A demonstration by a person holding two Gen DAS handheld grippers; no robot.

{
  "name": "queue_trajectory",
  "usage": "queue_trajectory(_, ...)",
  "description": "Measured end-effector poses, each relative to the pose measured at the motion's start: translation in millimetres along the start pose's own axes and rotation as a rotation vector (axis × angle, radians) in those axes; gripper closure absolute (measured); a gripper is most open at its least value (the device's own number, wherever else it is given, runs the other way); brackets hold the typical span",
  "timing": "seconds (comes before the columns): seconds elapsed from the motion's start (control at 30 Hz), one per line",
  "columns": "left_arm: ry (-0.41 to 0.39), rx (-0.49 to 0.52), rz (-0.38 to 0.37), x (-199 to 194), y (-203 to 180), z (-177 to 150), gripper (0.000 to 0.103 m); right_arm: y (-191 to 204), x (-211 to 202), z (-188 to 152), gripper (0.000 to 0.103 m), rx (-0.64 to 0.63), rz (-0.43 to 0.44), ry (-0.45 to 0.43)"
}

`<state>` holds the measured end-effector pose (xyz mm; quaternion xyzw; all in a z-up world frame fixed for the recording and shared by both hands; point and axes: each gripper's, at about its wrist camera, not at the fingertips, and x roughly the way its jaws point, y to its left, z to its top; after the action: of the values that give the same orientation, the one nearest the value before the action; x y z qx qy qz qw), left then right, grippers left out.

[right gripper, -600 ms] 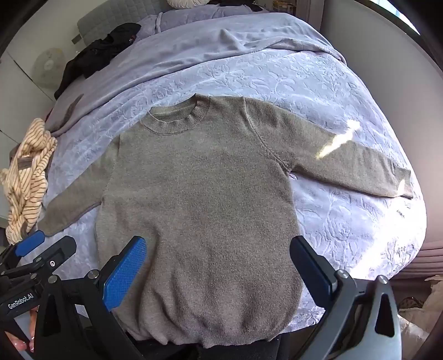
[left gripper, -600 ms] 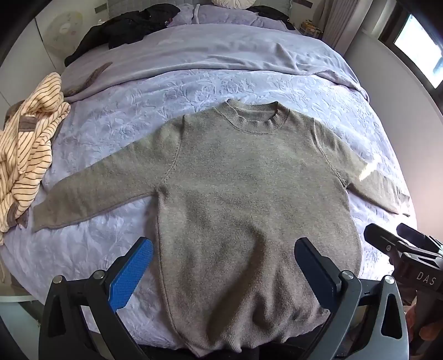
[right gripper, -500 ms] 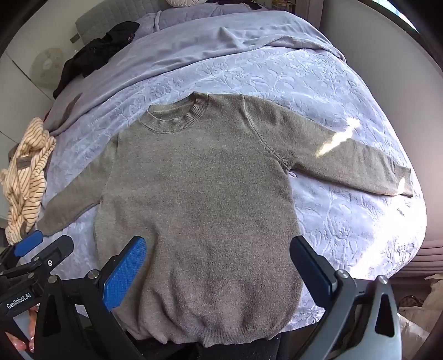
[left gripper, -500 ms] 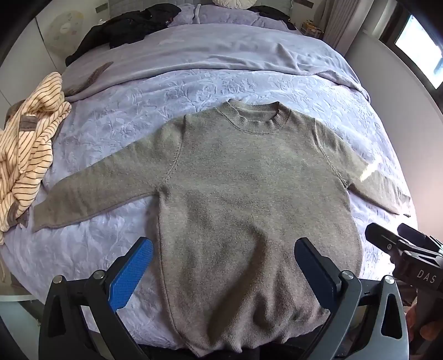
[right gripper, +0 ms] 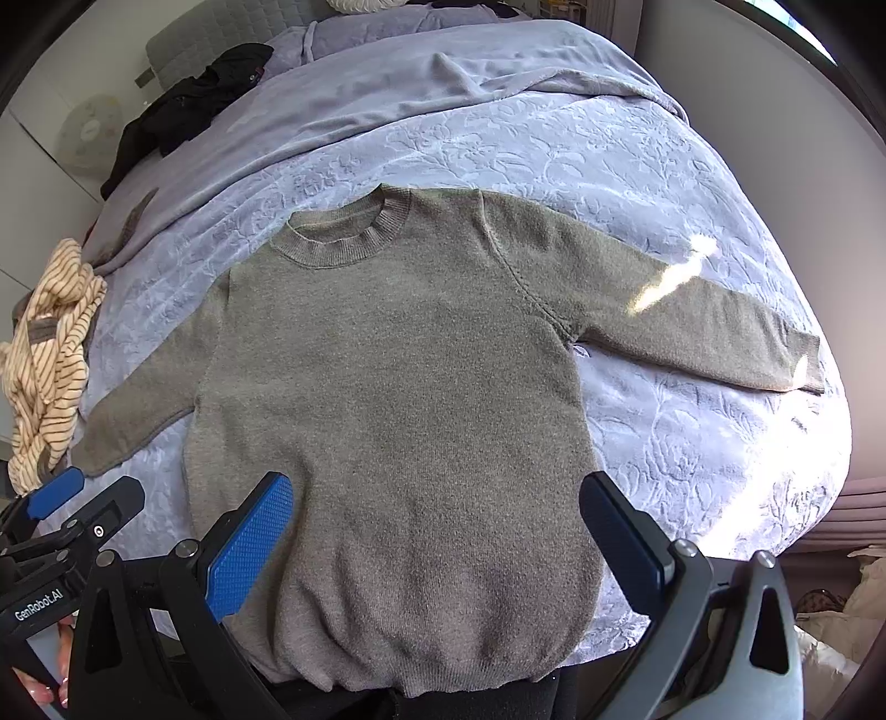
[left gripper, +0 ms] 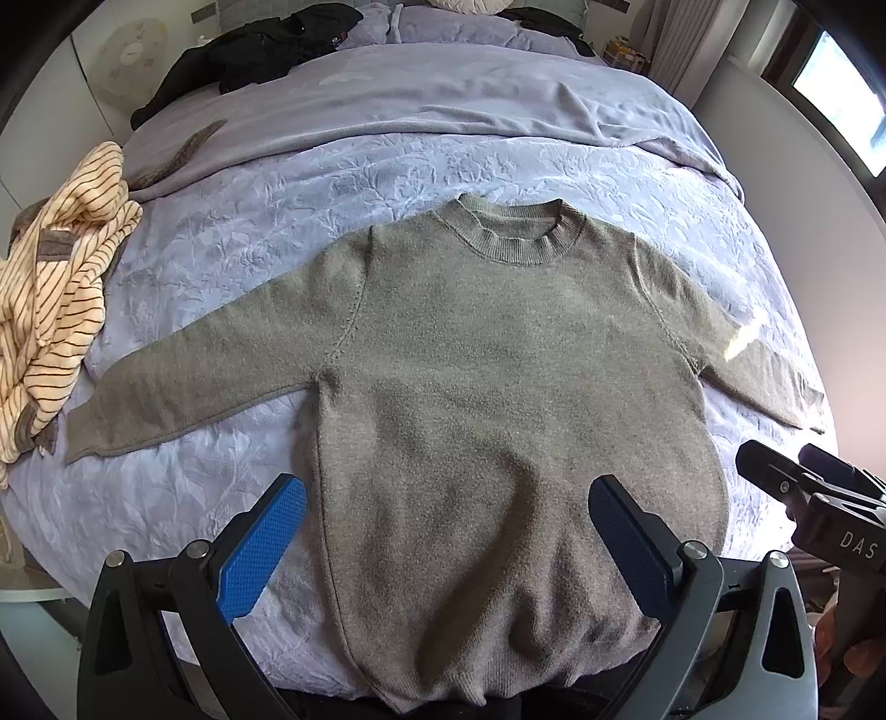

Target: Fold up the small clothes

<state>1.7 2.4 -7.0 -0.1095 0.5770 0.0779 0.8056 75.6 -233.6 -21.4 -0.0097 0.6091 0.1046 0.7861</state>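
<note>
**A:** Status vs half a sec back: basically no change. Grey-brown knit crew-neck sweater (left gripper: 498, 387) sits in the same spot, flat, face up, on the lavender embossed bedspread (left gripper: 249, 232). No crease made, so fold step hasn't started imo.

**B:** Tongs?

**A:** Left gripper (left gripper: 443, 537) wide apart, blue pads either side of the lower body, hovering, nothing between them pinched. Right gripper (right gripper: 437, 531) same: wide, empty, above the hem area. Each shows at the edge of the other's cam.

**B:** Orientation of the sweater?

**A:** Long axis runs hem to collar, straight away from the cams. Ribbed collar (left gripper: 518, 235) points to the far end of the bed, hem (right gripper: 421, 675) at the near edge. Both sleeves spread out sideways, angled slightly toward the hem.

**B:** Other stuff?

**A:** Cream striped garment (left gripper: 50, 299) bunched at left, well apart. Black clothes (left gripper: 260, 50) far back.

**B:** Next?

**A:** Prob a sleeve or side fold inward. Just a guess.
</note>
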Motion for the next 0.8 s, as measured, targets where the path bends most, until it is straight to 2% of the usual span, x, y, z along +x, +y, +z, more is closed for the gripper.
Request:
queue_trajectory(0.33, 0.013, 0.003, 0.018, 5.5, -5.9, 1.1, 0.001, -5.5, 7.0, 6.7, 0.000, -0.004, 0.012, 0.011)
queue_trajectory(0.6, 0.000, -0.042, 0.007, 8.9, -17.7, -0.6, 0.001, -15.9, 14.1, 11.9, 0.000, -0.041, 0.023, 0.030)
queue_trajectory(0.8, 0.027, -0.086, 0.034, 11.4, -33.4, -6.1, 0.001, -30.2, 16.6, 14.9, 0.000, -0.076, 0.039, 0.046)
